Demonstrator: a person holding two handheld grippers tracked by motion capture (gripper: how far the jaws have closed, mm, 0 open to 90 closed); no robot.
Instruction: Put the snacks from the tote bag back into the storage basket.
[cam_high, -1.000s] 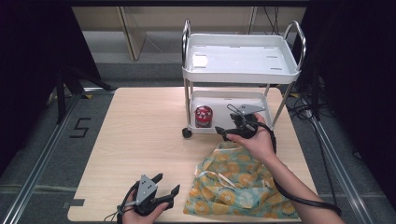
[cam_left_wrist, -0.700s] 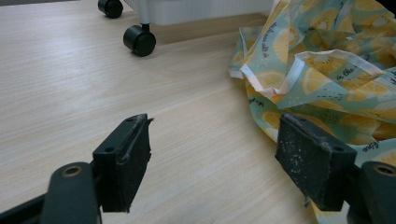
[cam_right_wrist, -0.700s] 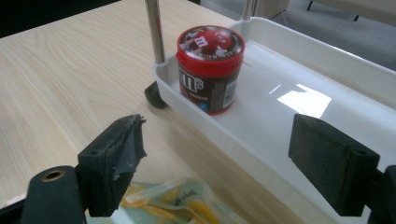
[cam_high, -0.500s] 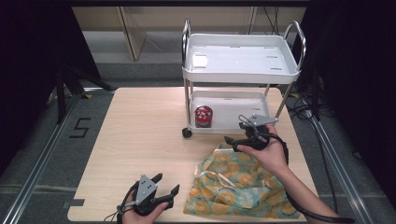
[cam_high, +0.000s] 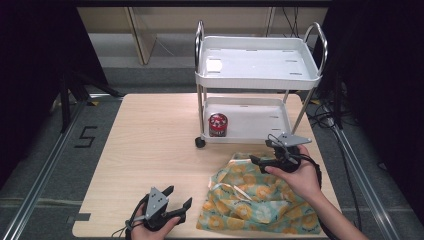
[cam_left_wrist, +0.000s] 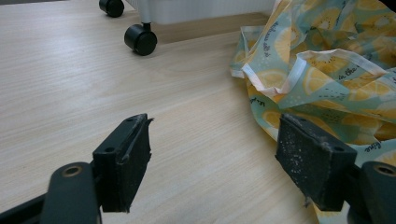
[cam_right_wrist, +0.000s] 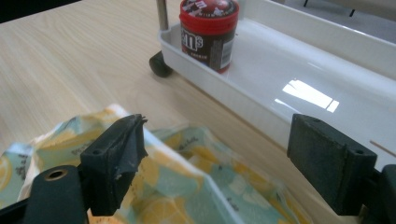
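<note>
A lemon-print cloth bag (cam_high: 255, 197) lies crumpled on the wooden table at the front right; its white-edged handle (cam_left_wrist: 299, 70) shows in the left gripper view. A red-lidded brown jar (cam_high: 218, 124) stands upright at the left of the white cart's lower tray (cam_high: 260, 120); the jar (cam_right_wrist: 208, 30) is ahead of my right gripper's jaws. My right gripper (cam_high: 261, 161) hovers open over the bag's far edge, just in front of the cart, holding nothing. Open and holding nothing as well, my left gripper (cam_high: 178, 197) rests near the table's front edge, left of the bag.
The two-tier white cart (cam_high: 257, 62) on black castors (cam_left_wrist: 140, 39) stands at the table's back right; its top tray holds a small white item (cam_high: 215, 64). Bare wood (cam_high: 150, 145) spreads left of the cart. The floor beside the table bears a "5" mark (cam_high: 85, 136).
My right gripper has drawn back from the cart's lower tray toward the person and down, ending over the bag's far edge. The left gripper has stayed put.
</note>
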